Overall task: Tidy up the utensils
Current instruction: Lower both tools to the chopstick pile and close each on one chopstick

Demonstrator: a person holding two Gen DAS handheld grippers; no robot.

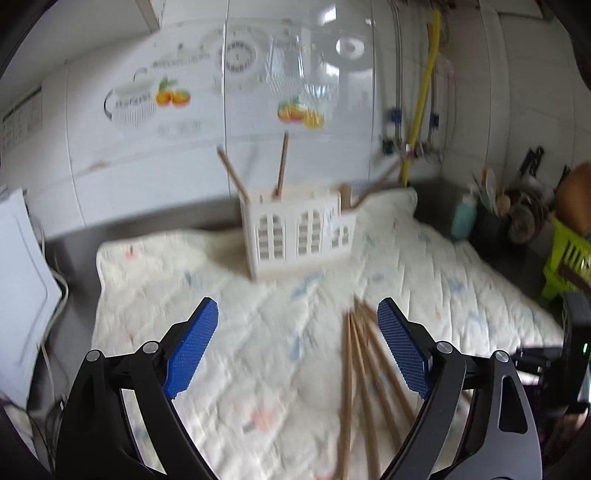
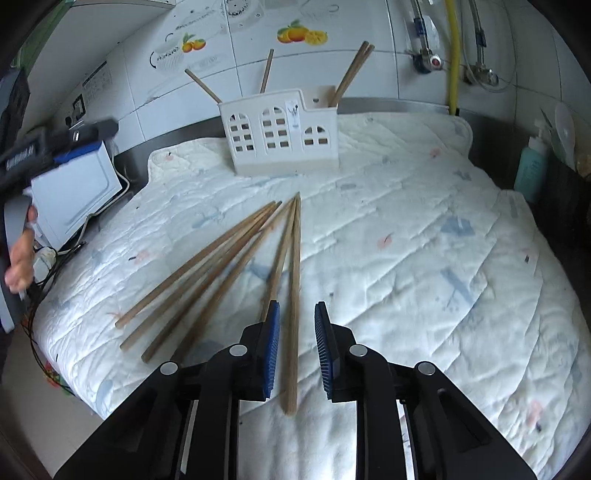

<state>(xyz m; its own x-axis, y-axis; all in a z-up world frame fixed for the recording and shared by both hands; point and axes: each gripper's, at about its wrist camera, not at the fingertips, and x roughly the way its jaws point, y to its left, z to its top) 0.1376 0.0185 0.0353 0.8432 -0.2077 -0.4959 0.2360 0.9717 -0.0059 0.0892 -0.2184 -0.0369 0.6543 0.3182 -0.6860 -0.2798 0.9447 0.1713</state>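
While your right gripper (image 2: 295, 350) hung low over the quilted mat (image 2: 406, 258), one wooden chopstick (image 2: 294, 295) ran straight between its blue pads (image 2: 272, 347), lengthwise along the fingers, nearer the left pad than the right. The jaws stood narrowed but with a gap on each side of the stick, so neither pad pressed on it and nothing was clamped. Just to the left of that stick lay the rest of the loose chopsticks (image 2: 207, 269), fanned out on the mat with their far tips gathered toward the white holder (image 2: 284, 140). The holder stood upright at the back of the mat, near the tiled wall (image 2: 369, 22), with a few chopsticks already leaning in its compartments. Your left gripper (image 1: 297, 350) was spread wide and empty above the mat; in its blurred view the loose chopsticks (image 1: 354, 369) lay under its right finger (image 1: 402, 350), mostly off to that side and not between the pads.
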